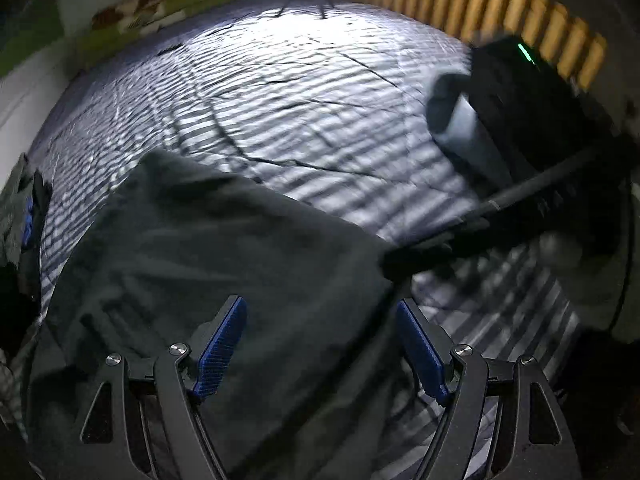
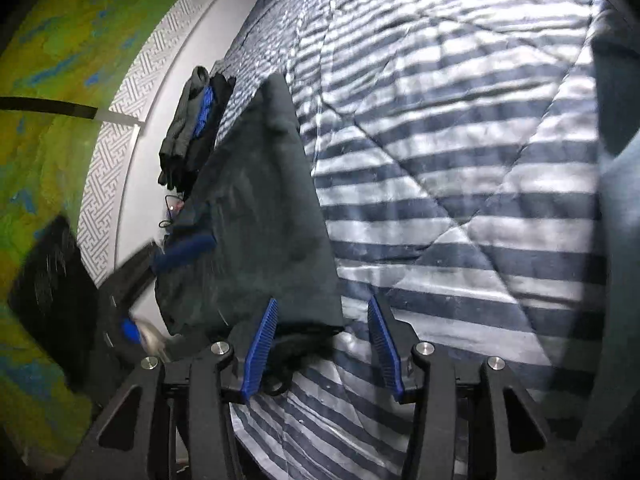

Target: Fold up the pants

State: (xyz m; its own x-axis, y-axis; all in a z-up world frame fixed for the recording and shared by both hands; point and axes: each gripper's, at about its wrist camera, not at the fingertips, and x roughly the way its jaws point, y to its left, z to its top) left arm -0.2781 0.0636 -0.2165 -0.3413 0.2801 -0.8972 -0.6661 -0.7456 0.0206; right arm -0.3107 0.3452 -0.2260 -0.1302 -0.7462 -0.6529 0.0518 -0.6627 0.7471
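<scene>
Dark grey-green pants (image 1: 208, 248) lie folded on the striped quilt (image 1: 280, 92), near its left edge in the right wrist view (image 2: 260, 208). My left gripper (image 1: 322, 336) hangs just above the cloth, jaws wide open and nothing pinched. In the right wrist view it is a blur with one blue pad (image 2: 184, 250) over the pants' left side. My right gripper (image 2: 322, 336) stands open at the pants' near corner, with the bunched dark edge lying between its pads but not pressed. In the left wrist view its dark fingers (image 1: 416, 256) reach the cloth's right edge.
A small heap of dark clothes with a blue piece (image 2: 192, 120) lies beyond the pants by the white patterned bed frame (image 2: 120, 128). Green-yellow flooring (image 2: 48, 80) is left of the bed. Wooden slats (image 1: 500, 4) line the far side. A person's grey sleeve (image 2: 616, 152) is at the right.
</scene>
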